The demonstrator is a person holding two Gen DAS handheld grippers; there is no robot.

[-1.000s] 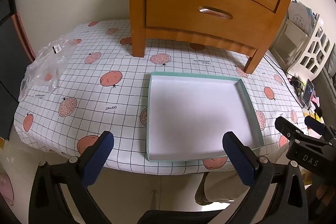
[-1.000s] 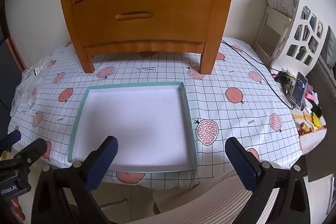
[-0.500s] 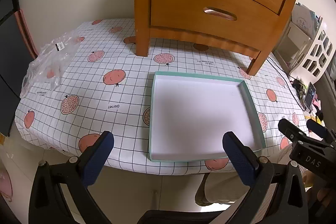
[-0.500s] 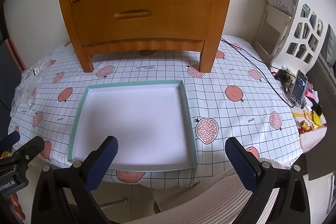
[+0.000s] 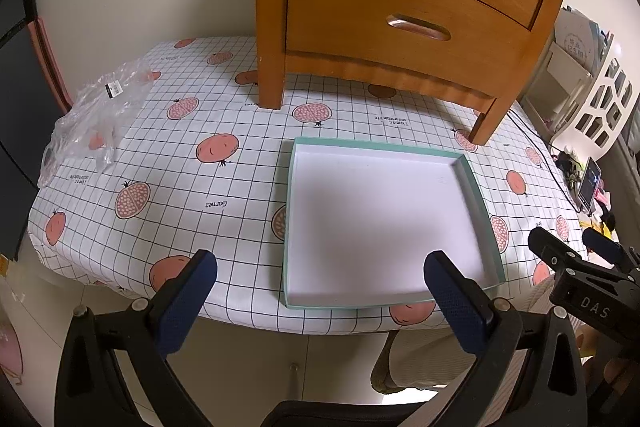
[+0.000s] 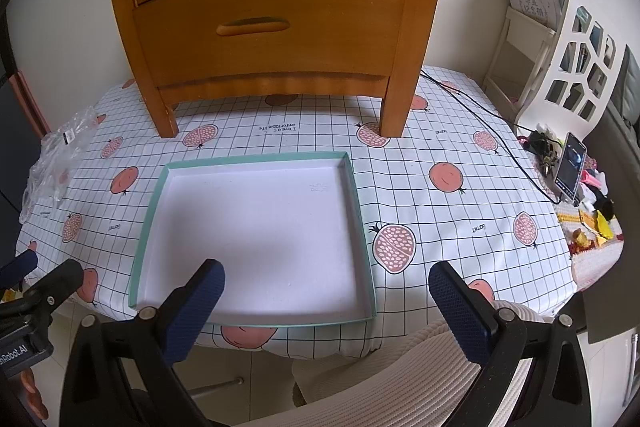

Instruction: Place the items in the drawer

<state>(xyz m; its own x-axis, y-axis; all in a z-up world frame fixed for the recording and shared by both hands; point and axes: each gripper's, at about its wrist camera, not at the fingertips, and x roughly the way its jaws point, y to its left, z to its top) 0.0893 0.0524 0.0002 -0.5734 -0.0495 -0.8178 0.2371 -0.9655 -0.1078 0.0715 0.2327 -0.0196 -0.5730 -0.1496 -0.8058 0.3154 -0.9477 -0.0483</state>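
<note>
Wooden nightstand [image 5: 404, 7] ahead of both grippers, both drawers shut.
Left gripper [image 5: 320, 287] and right gripper [image 6: 326, 291] hold nothing, jaws wide, over the near table edge; an empty teal tray [image 6: 154, 187] lies just ahead of them.

Both pictures are bright and easy to see. The light is soft and seems to come from above, and the right side of the room looks a bit brighter. The white box lid [image 5: 384, 219] has a pale grey shadow in its middle, and the wooden cabinet [image 6: 272, 7] makes a dark patch on the tablecloth [image 5: 192, 155] under it. The lower drawer handle [image 5: 418, 27] has a small shiny spot. Straight lines bend near the edges (the lens is round like a fish's eye), and the corners are black. The plastic bag [image 5: 100, 111] gleams a little. The blue fingertips [image 6: 196, 311] up close look slightly soft.
</note>
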